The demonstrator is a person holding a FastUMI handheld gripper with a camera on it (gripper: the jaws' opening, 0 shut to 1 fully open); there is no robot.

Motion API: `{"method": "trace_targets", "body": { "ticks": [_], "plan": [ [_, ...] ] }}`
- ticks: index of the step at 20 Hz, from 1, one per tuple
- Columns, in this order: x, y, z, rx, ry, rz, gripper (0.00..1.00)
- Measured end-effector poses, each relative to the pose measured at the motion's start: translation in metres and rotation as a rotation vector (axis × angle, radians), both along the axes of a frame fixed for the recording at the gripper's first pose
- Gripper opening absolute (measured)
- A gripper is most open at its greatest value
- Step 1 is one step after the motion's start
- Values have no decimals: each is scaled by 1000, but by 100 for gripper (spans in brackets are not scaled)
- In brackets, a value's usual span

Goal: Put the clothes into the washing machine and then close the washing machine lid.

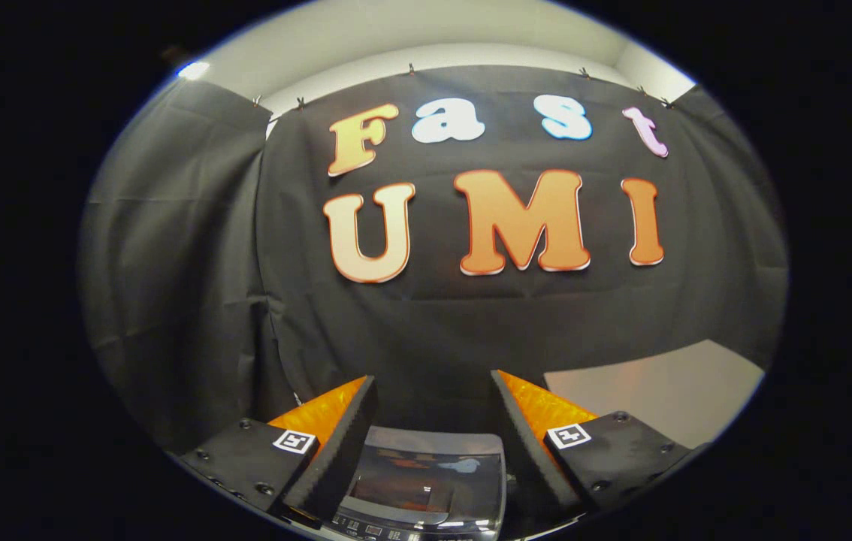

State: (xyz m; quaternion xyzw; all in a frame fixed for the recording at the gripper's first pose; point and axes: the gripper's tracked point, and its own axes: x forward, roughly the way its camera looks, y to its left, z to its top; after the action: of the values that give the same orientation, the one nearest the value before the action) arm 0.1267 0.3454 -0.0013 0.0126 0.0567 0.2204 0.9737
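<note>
Washer: washing machine (426,488) sits low between my two fingers, seen from above; its top fills the gap between them.
Lid: glossy dark lid (430,469) lies flat on the washer, down and closed as far as I can judge; reflections show on its surface.
Controls: control panel (396,532) runs along the near edge of the washer, closest to me; its markings are too small to make out.
Claw: my gripper (433,406) stands with its fingers apart, one on each side of the lid, nothing held between them and neither finger pressing on anything I can see.
Markers: one square marker tag (295,441) on my left finger block, another (569,435) on the right block.
Clothes: none that I can identify from here.
Table: pale table surface (659,391) lies beyond my right finger, to the right of the washer.
Backdrop: black cloth wall (426,330) hangs behind the washer and wraps round on the left.
Ceiling: pale wall and ceiling (426,37) above the cloth.
</note>
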Motion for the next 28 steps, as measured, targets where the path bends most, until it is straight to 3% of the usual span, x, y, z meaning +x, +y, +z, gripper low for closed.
{"method": "trace_targets", "body": {
  "ticks": [5, 11, 19, 25, 28],
  "plan": [
    [-26, -46, 63, 32, -72, -26, 97],
    [-52, -132, 109, 60, -137, -129, 97],
    [-70, -271, 106, 12, -169, -356, 97],
    [-94, -336, 102, -11, -170, -432, 97],
    [-105, -346, 106, 2, -163, -430, 97]
  ]
}}
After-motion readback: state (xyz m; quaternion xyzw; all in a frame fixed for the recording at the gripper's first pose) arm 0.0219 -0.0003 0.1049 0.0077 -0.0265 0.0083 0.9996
